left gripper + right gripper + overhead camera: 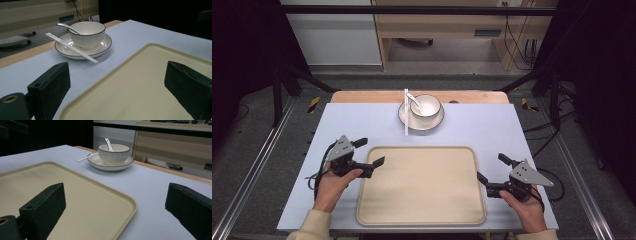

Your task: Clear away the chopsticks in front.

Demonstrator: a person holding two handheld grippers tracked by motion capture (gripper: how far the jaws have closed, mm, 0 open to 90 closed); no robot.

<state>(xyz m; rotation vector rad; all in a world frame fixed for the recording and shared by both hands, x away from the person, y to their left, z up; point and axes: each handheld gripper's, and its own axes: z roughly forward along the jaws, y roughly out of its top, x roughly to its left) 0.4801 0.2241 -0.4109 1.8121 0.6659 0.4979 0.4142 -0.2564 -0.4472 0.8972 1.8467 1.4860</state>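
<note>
- Nearest my high camera is the tray (pixel 422 185), cream and bare, square in the middle of the table (pixel 362 120).
- At about 9 o'clock of the tray I hold the left gripper (pixel 371 152), jaws spread wide, nothing between them; one tip hangs over the tray's left rim, the other over the table.
- At about 3 o'clock sits the right gripper (pixel 493 167), jaws likewise spread and empty, just off the tray's right edge.
- At 12 o'clock, well apart from both grippers, a plate (pixel 404 116) carries a bowl (pixel 426 106) with a spoon (pixel 413 98) in it. Chopsticks (pixel 406 112) lie across the plate's left rim, pointing from 12 to 6.
- From the left gripper view I get the left gripper (pixel 117 85) with its jaws parted over the tray (pixel 130 82) corner. It shows the chopsticks (pixel 71 47) bridging the plate (pixel 105 45), near end on the table, and the spoon (pixel 67 26) handle leaning out at 10 o'clock of the bowl (pixel 87 33).
- The right gripper view shows the right gripper (pixel 115 207) open above the tray (pixel 75 192) corner and bare table (pixel 155 192). Here the bowl (pixel 113 153) hides most of the chopsticks (pixel 87 157); the spoon (pixel 109 144) handle rises at 12 o'clock. The plate (pixel 125 163) sits close to the table's far edge, plainer here than from above.
</note>
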